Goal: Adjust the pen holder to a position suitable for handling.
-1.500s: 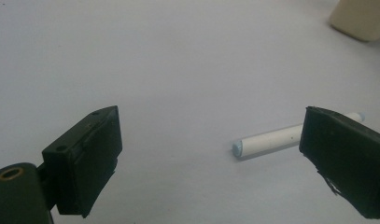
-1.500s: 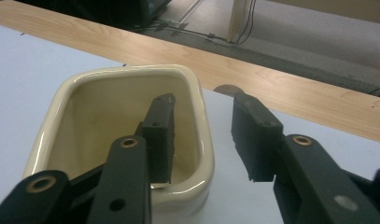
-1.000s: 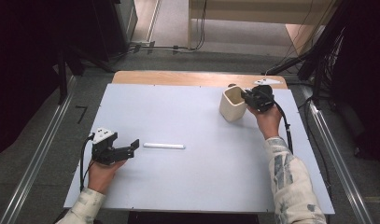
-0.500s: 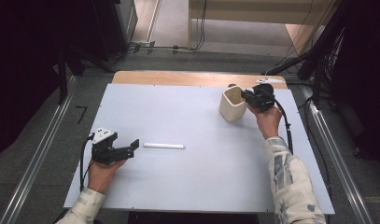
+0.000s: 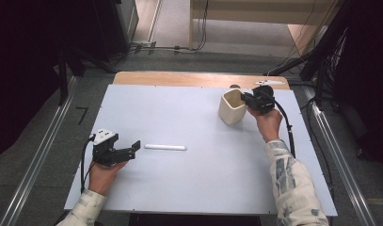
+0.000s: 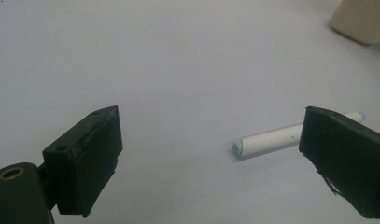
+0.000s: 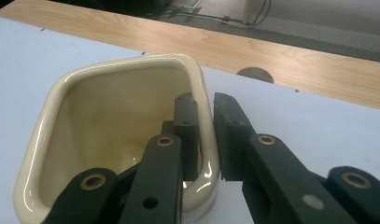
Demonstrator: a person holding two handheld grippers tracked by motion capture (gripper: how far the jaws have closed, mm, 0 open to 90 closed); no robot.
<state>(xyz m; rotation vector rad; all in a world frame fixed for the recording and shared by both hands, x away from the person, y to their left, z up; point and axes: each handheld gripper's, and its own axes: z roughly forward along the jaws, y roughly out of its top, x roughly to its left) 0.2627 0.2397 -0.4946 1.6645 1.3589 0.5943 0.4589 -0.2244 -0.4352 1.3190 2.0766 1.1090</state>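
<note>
A cream ceramic cup (image 5: 231,109) stands upright at the back right of the pale table (image 5: 189,113). My right gripper (image 5: 246,99) is shut on its near right wall, one jaw inside the cup (image 7: 108,107) and one outside; in the right gripper view, the right gripper (image 7: 205,105) pinches the rim. A white stick with pale blue ends (image 5: 164,147) lies flat at the front left. My left gripper (image 5: 136,145) hovers just left of it, open; in the left gripper view, the left gripper (image 6: 211,135) has its wide jaws apart and the stick (image 6: 271,138) lies ahead, partly behind the right jaw.
A wooden strip (image 5: 179,78) runs along the table's far edge, with a small dark round spot (image 7: 254,73) just behind the cup. Cables lie on the floor beyond. The cup (image 6: 360,21) appears far off in the left gripper view.
</note>
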